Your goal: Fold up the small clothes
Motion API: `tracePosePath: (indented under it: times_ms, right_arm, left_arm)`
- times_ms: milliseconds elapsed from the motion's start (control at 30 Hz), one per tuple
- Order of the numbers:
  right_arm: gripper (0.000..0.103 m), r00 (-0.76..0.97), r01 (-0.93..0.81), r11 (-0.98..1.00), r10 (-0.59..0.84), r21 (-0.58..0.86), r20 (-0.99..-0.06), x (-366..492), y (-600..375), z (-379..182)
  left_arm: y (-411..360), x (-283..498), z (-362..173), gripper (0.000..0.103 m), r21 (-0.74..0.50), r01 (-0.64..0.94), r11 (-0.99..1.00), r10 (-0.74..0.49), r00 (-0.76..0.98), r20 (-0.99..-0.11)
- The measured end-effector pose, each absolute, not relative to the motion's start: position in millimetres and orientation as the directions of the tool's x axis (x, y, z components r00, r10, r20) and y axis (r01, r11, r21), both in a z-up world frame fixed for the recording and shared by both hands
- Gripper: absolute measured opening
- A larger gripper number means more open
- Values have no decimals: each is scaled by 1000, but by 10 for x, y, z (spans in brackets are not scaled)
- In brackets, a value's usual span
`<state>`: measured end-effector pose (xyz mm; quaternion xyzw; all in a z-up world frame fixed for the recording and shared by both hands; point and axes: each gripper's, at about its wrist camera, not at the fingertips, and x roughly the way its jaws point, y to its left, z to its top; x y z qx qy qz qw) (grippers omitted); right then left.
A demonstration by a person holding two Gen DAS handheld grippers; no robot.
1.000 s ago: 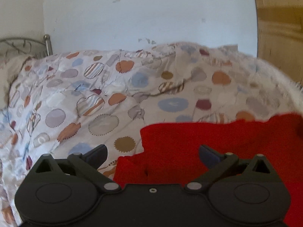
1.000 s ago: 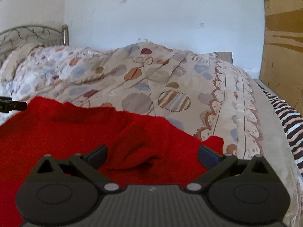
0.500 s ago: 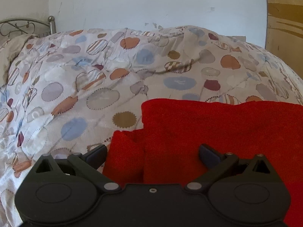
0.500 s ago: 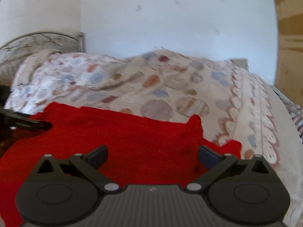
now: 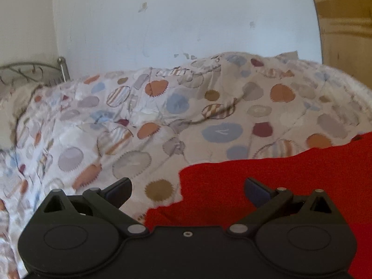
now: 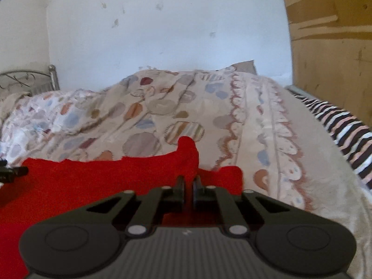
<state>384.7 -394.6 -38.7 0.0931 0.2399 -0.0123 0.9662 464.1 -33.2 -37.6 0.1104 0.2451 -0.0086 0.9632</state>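
Observation:
A red knit garment lies on the bed's patterned quilt. My left gripper is open over its near left corner, with one finger over the quilt and the other over the red cloth. In the right wrist view the garment spreads to the left. My right gripper is shut on a raised fold of it near its right edge. A small red flap lies just right of the fingers. The left gripper's tip shows at the far left.
A metal headboard stands at the back left, with a white wall behind the bed. A wooden panel stands on the right. A striped cloth lies along the bed's right edge.
My right gripper has closed on the red garment's right part, and the cloth bunches up there. My left gripper stays open and its view has tilted up, with less red cloth between the fingers.

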Motion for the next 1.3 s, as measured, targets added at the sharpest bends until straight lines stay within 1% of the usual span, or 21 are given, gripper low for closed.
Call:
tracePosePath:
  times_ms: [67, 100, 200, 300, 333, 367, 400, 433, 500, 567, 600, 633, 667, 733, 833, 967, 1067, 1167, 1300]
  right_arm:
    - [8, 867, 91, 980, 11, 178, -498, 3908, -3959, -458]
    - [8, 861, 96, 979, 7, 177, -508, 3927, -3954, -486]
    - [8, 858, 98, 984, -9, 147, -513, 3920, -3912, -521]
    - [11, 859, 97, 988, -21, 123, -511, 3912, -3878, -562]
    - [12, 859, 94, 989, -21, 117, -512, 3913, -3866, -563]
    - [17, 860, 88, 989, -15, 119, -511, 3914, -3865, -556]
    - [18, 862, 80, 989, -4, 128, -507, 3906, -3874, -542]
    - [21, 866, 71, 987, 12, 146, -501, 3892, -3898, -521]
    - [37, 872, 54, 979, 49, 194, -486, 3838, -3959, -444]
    - [76, 884, 30, 977, 73, 211, -462, 3745, -3964, -353]
    - [82, 892, 22, 980, 69, 196, -447, 3686, -3941, -304]
    - [92, 899, 19, 986, 56, 167, -434, 3621, -3905, -251]
    - [98, 905, 21, 992, 34, 126, -424, 3553, -3854, -199]
    - [103, 910, 23, 998, 3, 59, -414, 3439, -3756, -115]
    - [103, 920, 3, 1000, -5, -6, -391, 3219, -3606, 10]
    - [103, 929, -60, 996, 29, -72, -370, 2882, -3332, 106]
    - [103, 939, -86, 989, 38, -124, -342, 2622, -3082, 141]
    - [103, 950, -86, 987, 40, -138, -309, 2375, -2895, 155]
    - [103, 948, -106, 990, 72, -94, -310, 2174, -2772, 154]
  left_arm:
    - [-321, 4737, -448, 102, 222, 57, 973, 62, 867, -495]
    - [-296, 4776, -487, 103, 209, 57, 976, 59, 858, -510]
    - [-158, 4874, -612, 102, 107, 52, 993, 17, 827, -562]
    - [10, 4949, -680, 102, -28, 35, 999, -45, 798, -601]
    - [53, 4958, -687, 102, -59, 31, 998, -61, 793, -606]
    - [82, 4955, -687, 102, -78, 31, 996, -72, 792, -606]
    - [98, 4942, -674, 102, -87, 31, 996, -78, 792, -605]
    - [104, 4922, -647, 102, -87, 28, 996, -75, 793, -604]
    - [95, 4861, -572, 102, -67, 8, 998, -47, 801, -597]
    - [85, 4751, -458, 102, -24, -20, 1000, 2, 819, -574]
    - [77, 4699, -412, 102, -6, -24, 1000, 16, 826, -563]
    - [64, 4640, -356, 102, 14, -19, 1000, 24, 832, -555]
    - [58, 4595, -295, 102, 27, -10, 1000, 24, 834, -552]
    - [29, 4452, -172, 102, 51, 1, 999, 27, 836, -548]
    - [14, 4189, 0, 102, 62, -19, 998, 50, 835, -549]
    - [-9, 3856, 116, 102, 87, -59, 994, 99, 803, -587]
    - [8, 3586, 153, 102, 73, -66, 995, 97, 792, -602]
    - [33, 3349, 174, 102, 47, -69, 997, 83, 784, -615]
    - [52, 3111, 181, 102, 26, -90, 996, 86, 773, -628]
